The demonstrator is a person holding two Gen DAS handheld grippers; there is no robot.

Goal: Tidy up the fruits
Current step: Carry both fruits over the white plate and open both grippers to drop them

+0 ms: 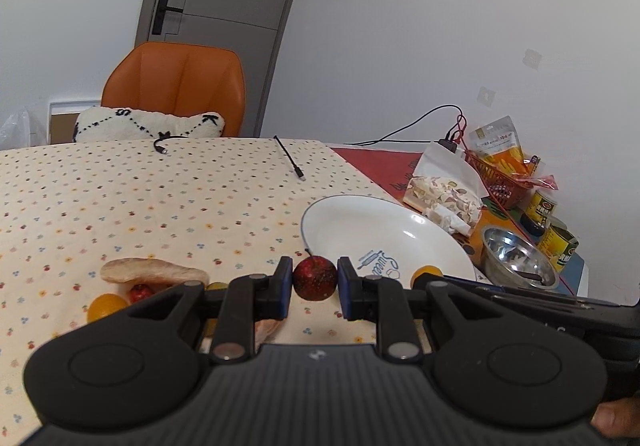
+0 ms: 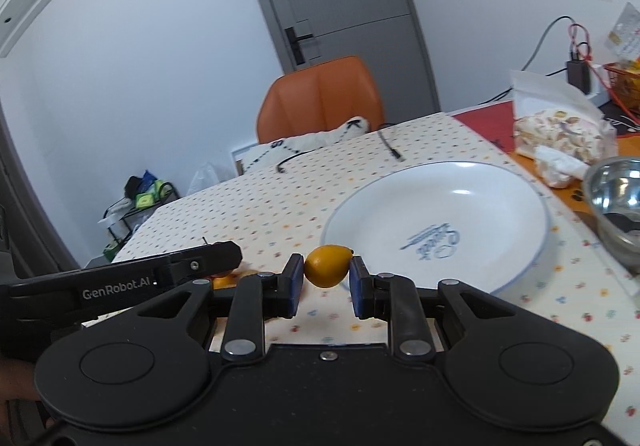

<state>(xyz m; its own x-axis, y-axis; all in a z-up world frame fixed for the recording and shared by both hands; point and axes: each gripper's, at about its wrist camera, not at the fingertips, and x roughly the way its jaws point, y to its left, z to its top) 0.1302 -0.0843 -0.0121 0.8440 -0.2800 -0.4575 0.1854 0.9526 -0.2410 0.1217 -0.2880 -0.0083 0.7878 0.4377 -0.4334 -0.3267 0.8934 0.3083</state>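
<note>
My left gripper (image 1: 315, 282) is shut on a small dark red fruit (image 1: 315, 278) with a stem, held above the dotted tablecloth just left of the white plate (image 1: 360, 222). My right gripper (image 2: 327, 278) is shut on a small yellow fruit (image 2: 328, 265), held near the plate's (image 2: 500, 206) front left rim. That yellow fruit also shows in the left wrist view (image 1: 426, 272). On the cloth at left lie a yellow fruit (image 1: 106, 305), a small red fruit (image 1: 140, 292) and a tan flat piece (image 1: 154, 271).
A steel bowl (image 1: 520, 258) stands right of the plate, with snack bags (image 1: 444, 186), cans (image 1: 554, 234) and a red basket (image 1: 500, 178) behind. Black cables (image 1: 288, 158) lie at the far table edge. An orange chair (image 1: 176, 86) with a cushion stands beyond.
</note>
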